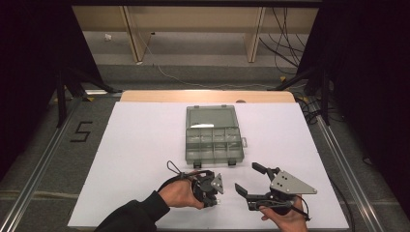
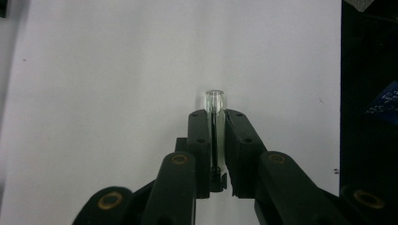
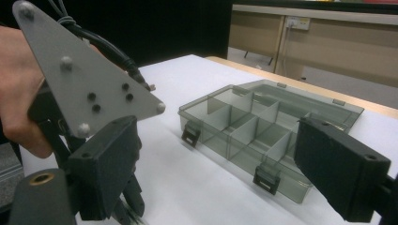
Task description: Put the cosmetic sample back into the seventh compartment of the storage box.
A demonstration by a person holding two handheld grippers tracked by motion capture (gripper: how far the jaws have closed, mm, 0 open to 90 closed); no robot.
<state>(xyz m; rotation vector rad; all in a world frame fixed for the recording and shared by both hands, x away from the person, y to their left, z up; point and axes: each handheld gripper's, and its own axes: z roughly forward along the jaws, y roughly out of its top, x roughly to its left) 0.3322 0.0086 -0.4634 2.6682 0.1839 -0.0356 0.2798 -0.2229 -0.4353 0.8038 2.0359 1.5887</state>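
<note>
Clear tube [image 2: 215, 101], maybe glass, pinched in left tool [image 2: 215, 117]; rt tool [image 1: 251, 178] agape.

both grippers are black, built of flat jointed links pinned with brass-coloured rivets. the left gripper [image 2: 217, 117] has narrow rectangular jaw blocks, each face set with small dark screws — seen along its own jaws in the left gripper view. the right gripper [image 1: 250, 179] carries broad, boxy black pads [image 3: 341, 168] with screws at the corners. each gripper bears a grey three-cornered plate [image 1: 291, 183] studded with small round knobs and dark screw heads — and a black cable [image 1: 172, 168] loops away from the left one. the left hand [image 1: 181, 194] comes out of a dark long sleeve [image 1: 133, 216].
</note>
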